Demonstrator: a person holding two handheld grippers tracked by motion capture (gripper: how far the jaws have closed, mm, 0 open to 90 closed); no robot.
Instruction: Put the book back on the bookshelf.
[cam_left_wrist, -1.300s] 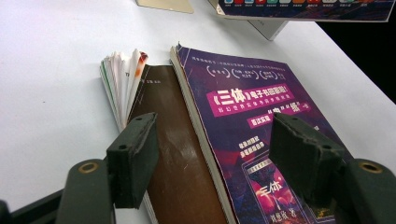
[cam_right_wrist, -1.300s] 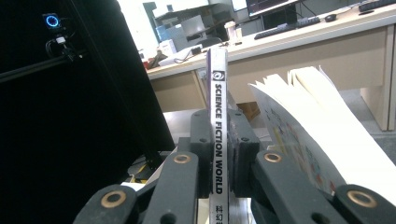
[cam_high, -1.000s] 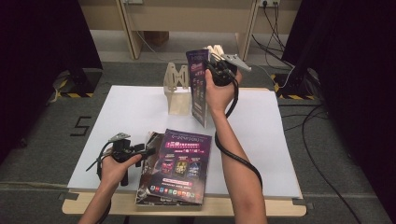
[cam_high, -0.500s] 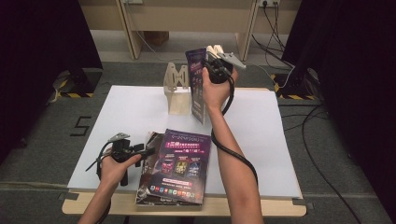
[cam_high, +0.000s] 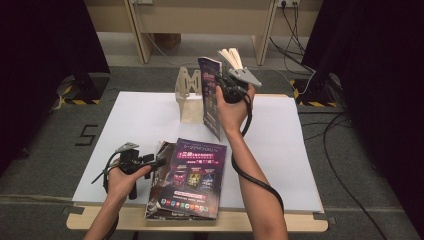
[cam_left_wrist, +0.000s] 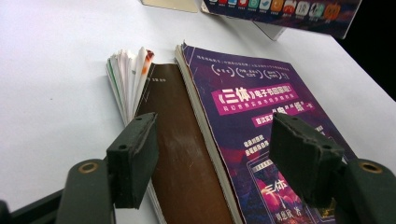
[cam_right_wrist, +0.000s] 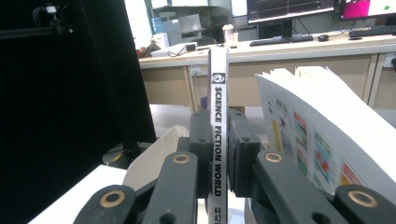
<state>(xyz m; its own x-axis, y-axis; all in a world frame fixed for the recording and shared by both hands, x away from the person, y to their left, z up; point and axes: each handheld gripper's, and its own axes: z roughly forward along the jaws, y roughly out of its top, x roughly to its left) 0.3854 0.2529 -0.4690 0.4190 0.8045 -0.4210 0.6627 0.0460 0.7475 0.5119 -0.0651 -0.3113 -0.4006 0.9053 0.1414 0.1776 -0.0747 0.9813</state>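
Magazine (cam_high: 212, 95) stands upright beside the wooden rack (cam_high: 190, 97), right gripper (cam_right_wrist: 218, 154) clenched on its spine; pinched so narrowly, it could twist and miss the slot; left gripper (cam_left_wrist: 215, 158) hangs released over the worktop (cam_high: 140, 120) stack (cam_high: 190, 180).

A purple cover with pink and white print is being shown by the flat magazine (cam_high: 192, 175). A white spine with black lettering is being shown by the held magazine (cam_right_wrist: 218, 135). The table (cam_high: 145, 112) is being seen as white.
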